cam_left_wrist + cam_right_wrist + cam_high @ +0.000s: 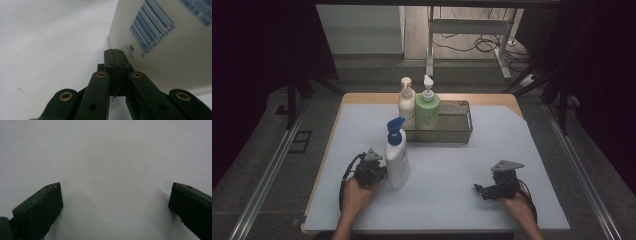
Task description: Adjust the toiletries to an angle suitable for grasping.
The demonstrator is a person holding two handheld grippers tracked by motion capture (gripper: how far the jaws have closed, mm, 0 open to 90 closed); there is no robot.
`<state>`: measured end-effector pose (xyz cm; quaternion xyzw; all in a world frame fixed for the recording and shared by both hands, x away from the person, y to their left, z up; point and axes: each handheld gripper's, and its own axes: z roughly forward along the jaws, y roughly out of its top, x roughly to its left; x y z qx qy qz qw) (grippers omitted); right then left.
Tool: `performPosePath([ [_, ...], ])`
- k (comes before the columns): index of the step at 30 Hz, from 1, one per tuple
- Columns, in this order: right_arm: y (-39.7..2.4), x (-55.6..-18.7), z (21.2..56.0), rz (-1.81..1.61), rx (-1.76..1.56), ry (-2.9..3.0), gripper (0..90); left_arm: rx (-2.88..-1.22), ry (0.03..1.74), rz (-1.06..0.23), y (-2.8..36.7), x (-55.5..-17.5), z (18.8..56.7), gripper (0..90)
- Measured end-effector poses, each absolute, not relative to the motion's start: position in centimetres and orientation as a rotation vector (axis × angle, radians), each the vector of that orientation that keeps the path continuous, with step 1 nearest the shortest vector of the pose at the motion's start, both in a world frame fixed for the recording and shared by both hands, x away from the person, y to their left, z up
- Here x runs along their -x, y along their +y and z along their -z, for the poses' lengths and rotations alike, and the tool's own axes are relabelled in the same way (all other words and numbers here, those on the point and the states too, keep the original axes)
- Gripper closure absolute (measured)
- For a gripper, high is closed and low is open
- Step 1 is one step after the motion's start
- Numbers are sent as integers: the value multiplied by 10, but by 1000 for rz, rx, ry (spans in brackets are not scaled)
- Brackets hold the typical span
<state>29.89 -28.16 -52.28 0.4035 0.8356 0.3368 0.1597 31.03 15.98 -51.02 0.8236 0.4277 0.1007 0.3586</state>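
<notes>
A white lotion bottle (396, 162) with a blue pump head stands on the white table sheet, left of centre. My left gripper (383, 173) is right beside its left flank. In the left gripper view the jaws (115, 53) are pressed together with nothing between them, their tips against the bottle's white wall (170, 57) below a blue barcode. My right gripper (480, 189) rests low on the sheet at the front right and points left. Its jaws (116, 195) stand wide apart over bare white sheet.
A wire-mesh metal tray (454, 131) sits at the back centre of the table. A cream pump bottle (406, 104) and a green pump bottle (427, 111) stand at its left end. Bare sheet (442, 175) lies between my two grippers.
</notes>
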Motion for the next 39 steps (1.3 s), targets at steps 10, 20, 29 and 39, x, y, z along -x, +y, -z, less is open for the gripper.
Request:
performPosePath([
  [10,-282,-299,523,-963,-1153,2388,0,-2147,1072,-244,151,-301,509,896],
  [20,-282,-299,523,-962,-1153,2388,0,-2172,1005,-207,136,-294,508,896],
  [29,-282,-299,523,-962,-1153,2388,0,-2199,944,-176,120,-290,507,895],
  [39,-281,-299,523,-959,-1152,2389,0,-2254,835,-163,97,-285,507,896],
])
